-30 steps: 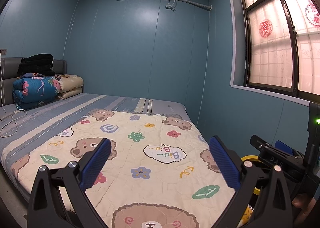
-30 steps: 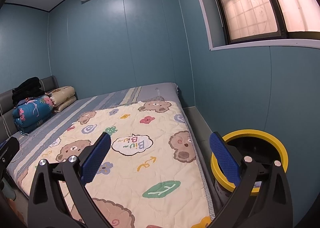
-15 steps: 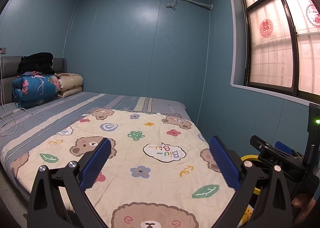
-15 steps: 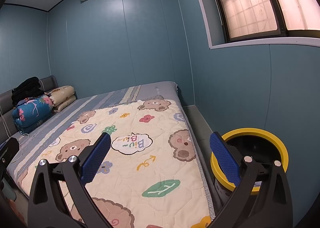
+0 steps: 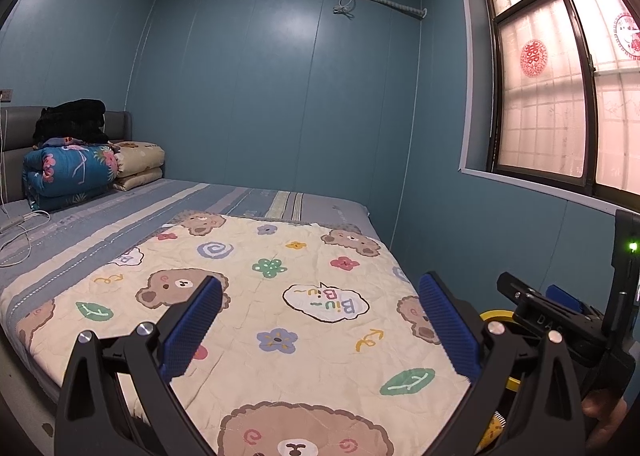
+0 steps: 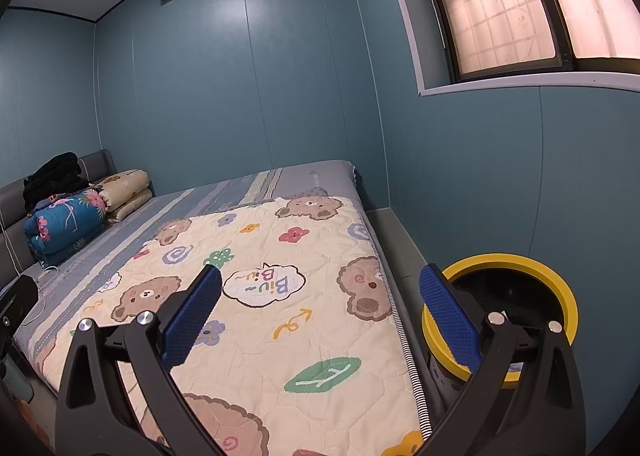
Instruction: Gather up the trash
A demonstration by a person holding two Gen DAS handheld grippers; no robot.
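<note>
Your left gripper (image 5: pixel 320 320) hangs over the foot of the bed (image 5: pixel 248 199), fingers spread wide with nothing between the blue pads (image 5: pixel 192 330). Far left on the bed, a white cable (image 5: pixel 20 232) lies looped on the striped sheet, and behind it the folded bedding (image 5: pixel 68 171) sits stacked against the headboard (image 5: pixel 16 127). The quilt (image 5: pixel 280 308) covers the near part of the bed; its far edge stops short of the bed's end, leaving bare sheet beyond. Its right edge runs along the mattress side, with a narrow strip of floor (image 6: pixel 388 232) between the bed and the wall under the window (image 6: pixel 500 3).

Your right gripper (image 6: pixel 320 320) is also spread wide and holds nothing. It hovers over the quilt's right edge, where the mattress's ribbed trim (image 6: pixel 404 340) shows. Past its right pad stands the bin (image 6: pixel 564 292), yellow-rimmed and dark inside, in that strip beside the bed and near the wall. From the left wrist view only a sliver of the bin's rim shows behind the right gripper's body. No loose trash can be made out on the quilt or the floor strip; what lies in the bin cannot be told.
</note>
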